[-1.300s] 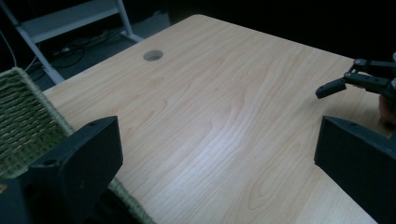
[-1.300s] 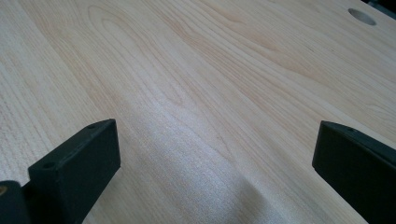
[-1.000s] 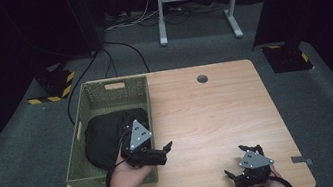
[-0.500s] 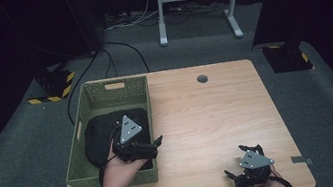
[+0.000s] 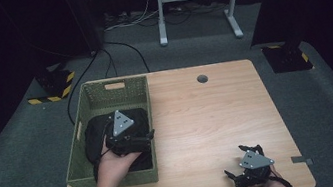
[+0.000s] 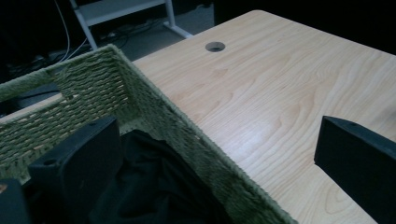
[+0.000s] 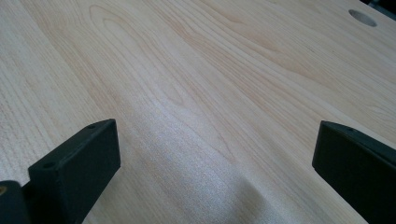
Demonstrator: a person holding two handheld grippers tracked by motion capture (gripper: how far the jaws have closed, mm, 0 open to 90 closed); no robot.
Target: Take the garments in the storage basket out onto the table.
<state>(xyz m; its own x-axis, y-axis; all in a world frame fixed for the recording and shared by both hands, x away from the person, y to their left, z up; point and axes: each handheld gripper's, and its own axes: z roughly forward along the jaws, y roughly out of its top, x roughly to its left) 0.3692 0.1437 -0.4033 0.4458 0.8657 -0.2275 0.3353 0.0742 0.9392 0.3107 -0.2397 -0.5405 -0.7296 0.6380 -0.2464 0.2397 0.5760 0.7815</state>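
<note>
While the right gripper [image 5: 247, 168] idles wide open at the table's [image 5: 218, 115] near edge, the left gripper [image 5: 134, 141], fingers spread wide and empty, straddles the basket's [image 5: 104, 95] right wall, black cloth [image 6: 154, 186] just below-left.

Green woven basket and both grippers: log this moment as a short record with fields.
basket: green woven basket on the left part of the wooden table
contents: black cloth inside
left gripper: left gripper open, empty, over the basket's right wall
right gripper: right gripper open, empty, low over bare wood at the near right corner
</note>
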